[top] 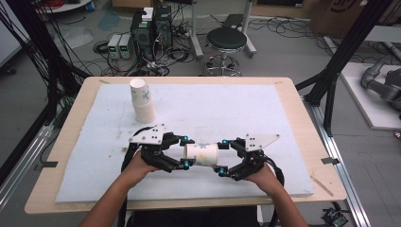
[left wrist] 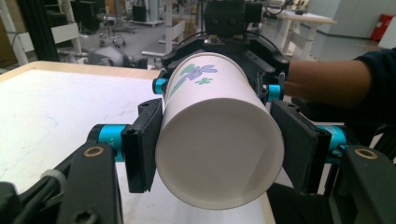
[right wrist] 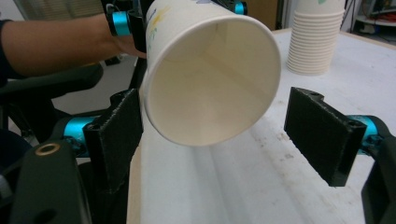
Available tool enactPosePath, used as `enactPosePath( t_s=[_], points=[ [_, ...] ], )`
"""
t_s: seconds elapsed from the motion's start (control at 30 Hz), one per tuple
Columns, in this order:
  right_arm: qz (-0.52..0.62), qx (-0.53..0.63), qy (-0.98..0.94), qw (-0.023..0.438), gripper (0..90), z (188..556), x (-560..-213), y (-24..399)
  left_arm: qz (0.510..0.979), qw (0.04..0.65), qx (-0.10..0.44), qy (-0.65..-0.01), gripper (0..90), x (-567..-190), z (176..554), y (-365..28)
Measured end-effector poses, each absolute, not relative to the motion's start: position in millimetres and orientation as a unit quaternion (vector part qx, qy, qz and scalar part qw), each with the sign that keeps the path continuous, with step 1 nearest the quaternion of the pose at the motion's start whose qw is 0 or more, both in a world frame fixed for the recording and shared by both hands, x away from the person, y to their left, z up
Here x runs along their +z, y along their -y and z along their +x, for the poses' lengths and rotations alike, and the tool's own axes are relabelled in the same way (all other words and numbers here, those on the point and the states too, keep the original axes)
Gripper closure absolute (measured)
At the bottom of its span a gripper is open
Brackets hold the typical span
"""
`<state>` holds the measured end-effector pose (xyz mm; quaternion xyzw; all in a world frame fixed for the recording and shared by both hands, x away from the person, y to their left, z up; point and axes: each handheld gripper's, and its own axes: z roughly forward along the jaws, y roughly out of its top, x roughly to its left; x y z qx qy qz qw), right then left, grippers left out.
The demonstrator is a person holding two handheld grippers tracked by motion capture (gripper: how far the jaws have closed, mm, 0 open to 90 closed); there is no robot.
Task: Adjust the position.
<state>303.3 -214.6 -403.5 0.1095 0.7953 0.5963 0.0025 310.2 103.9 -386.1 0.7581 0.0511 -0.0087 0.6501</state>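
Left gripper view: cup (left wrist: 219, 140) hides right claw (left wrist: 224, 60).

white foam sheet (top: 246, 109) covers most of a pale wooden table (top: 302, 123), wood showing round all edges. sheet carries faint dark scuff marks toward its left front. stack of paper cups (top: 142, 100) stands upright on the sheet, left of middle toward the far edge, blue-green print on the sides. beyond the table: black round stool (top: 227, 40) on grey floor, two computer towers (top: 151, 26) side by side, two small pale boxes (top: 119, 45) to their left, loose cables around them. black frame posts (top: 347, 45) at right.
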Motion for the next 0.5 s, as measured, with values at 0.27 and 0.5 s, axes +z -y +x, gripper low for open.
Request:
enactPosePath(
  t_s=[0.27, 0.5],
  points=[
    [0.1, 0.612, -0.784, -0.016, 23.3, 304.3, -404.9, 213.2, 0.753, 0.656, -0.022, -0.039, 37.2, -387.9, 309.5, -97.6],
    [0.086, 0.632, -0.77, -0.011, 31.0, 303.9, -403.3, 215.1, 0.742, 0.669, -0.022, -0.038, 37.2, -392.6, 309.3, -99.4]
  ],
)
